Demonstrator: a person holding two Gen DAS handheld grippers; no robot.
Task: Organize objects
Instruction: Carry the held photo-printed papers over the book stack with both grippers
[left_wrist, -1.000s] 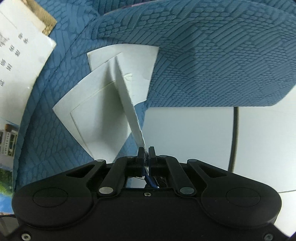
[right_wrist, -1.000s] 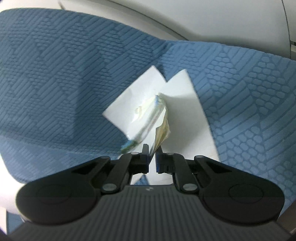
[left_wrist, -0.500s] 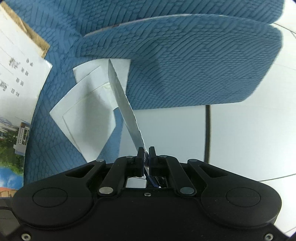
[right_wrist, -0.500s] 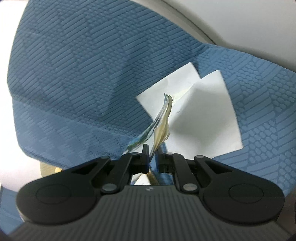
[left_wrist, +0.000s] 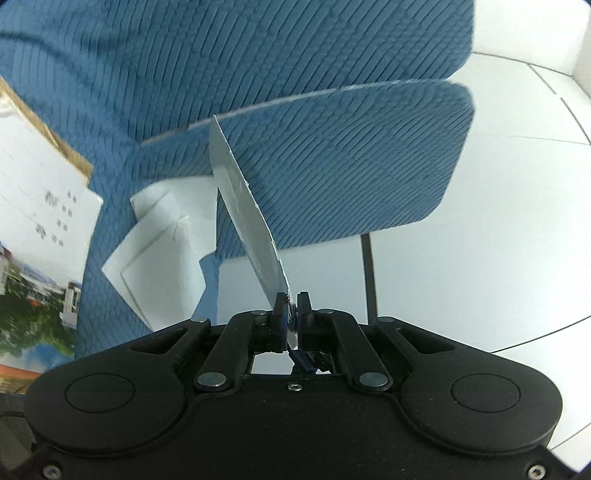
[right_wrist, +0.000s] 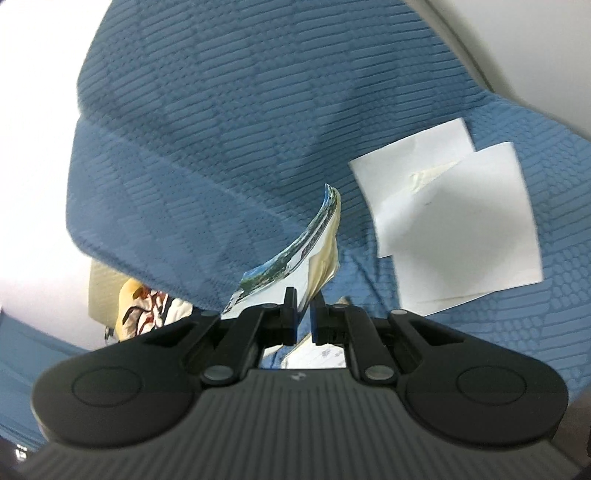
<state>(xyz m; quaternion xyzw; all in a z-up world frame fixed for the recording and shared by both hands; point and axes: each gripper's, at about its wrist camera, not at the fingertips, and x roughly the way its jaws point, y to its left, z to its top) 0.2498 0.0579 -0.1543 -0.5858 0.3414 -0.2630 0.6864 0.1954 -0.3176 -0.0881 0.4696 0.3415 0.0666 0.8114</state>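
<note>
Can't read the blurred print on the white booklet (left_wrist: 33, 192), cut off at the left edge. Patterned item (right_wrist: 147, 310) mostly hidden behind the blue cushion (right_wrist: 229, 140).

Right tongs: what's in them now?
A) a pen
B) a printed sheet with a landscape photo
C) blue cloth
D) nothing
B: the right tongs are shut on a curled printed sheet with a landscape photo on it, lifted clear of the blue cloth.

White tiled floor (left_wrist: 480, 229) (dark seams)
</note>
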